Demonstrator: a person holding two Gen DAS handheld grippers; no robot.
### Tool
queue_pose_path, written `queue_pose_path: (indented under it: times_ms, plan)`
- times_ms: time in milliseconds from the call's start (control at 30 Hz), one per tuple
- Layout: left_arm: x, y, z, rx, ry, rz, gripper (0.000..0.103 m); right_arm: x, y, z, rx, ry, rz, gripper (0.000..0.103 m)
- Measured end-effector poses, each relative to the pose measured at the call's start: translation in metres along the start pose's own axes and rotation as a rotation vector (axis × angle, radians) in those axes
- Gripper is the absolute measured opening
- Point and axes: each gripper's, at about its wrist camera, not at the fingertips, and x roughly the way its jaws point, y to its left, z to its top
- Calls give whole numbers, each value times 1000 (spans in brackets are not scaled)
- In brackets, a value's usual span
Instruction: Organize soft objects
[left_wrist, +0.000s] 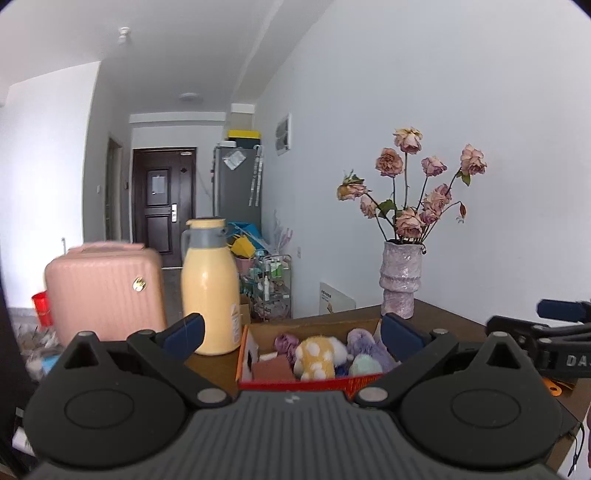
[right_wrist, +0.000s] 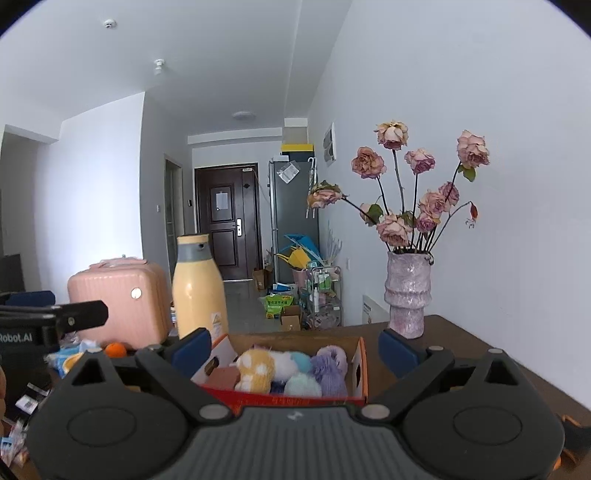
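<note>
An open cardboard box (left_wrist: 258, 343) with a red front edge sits on the dark wooden table (left_wrist: 454, 325). It holds several soft toys: a yellow one with white spots (left_wrist: 314, 356), a purple one (left_wrist: 364, 341), a mint one (left_wrist: 364, 365) and a pink block (left_wrist: 271, 369). My left gripper (left_wrist: 291, 332) is open and empty, just in front of the box. My right gripper (right_wrist: 293, 347) is open and empty, also facing the box (right_wrist: 360, 365), with the yellow toy (right_wrist: 255, 369) and purple toy (right_wrist: 330, 367) between its fingertips in view.
A yellow thermos jug (left_wrist: 210, 284) stands left of the box. A purple vase (left_wrist: 400, 278) of dried roses stands behind it by the wall. A pink suitcase (left_wrist: 105, 288) is at the left. An orange (right_wrist: 115, 349) lies by the clutter at the left.
</note>
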Motion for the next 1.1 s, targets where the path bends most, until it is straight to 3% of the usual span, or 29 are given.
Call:
queue_pose_path:
  times_ms: [167, 400, 500, 567, 833, 1100]
  plan:
    - [-49, 1, -53, -7, -9, 57, 103, -44, 9, -45, -13, -16, -22, 103]
    - [-107, -11, -125, 67, 27, 93, 103, -100, 24, -114, 18, 54, 8, 103]
    - [-129, -15, -153, 118, 36, 84, 103, -126, 30, -135, 16, 40, -46, 103]
    - [-138, -14, -166, 88, 72, 93, 103, -139, 32, -143, 27, 45, -59, 103]
    - [-167, -1, -176, 4, 78, 132, 103, -168, 51, -162, 14, 42, -35, 103]
    - [-170, 2, -172, 10, 68, 135, 103, -169, 63, -163, -6, 57, -15, 103]
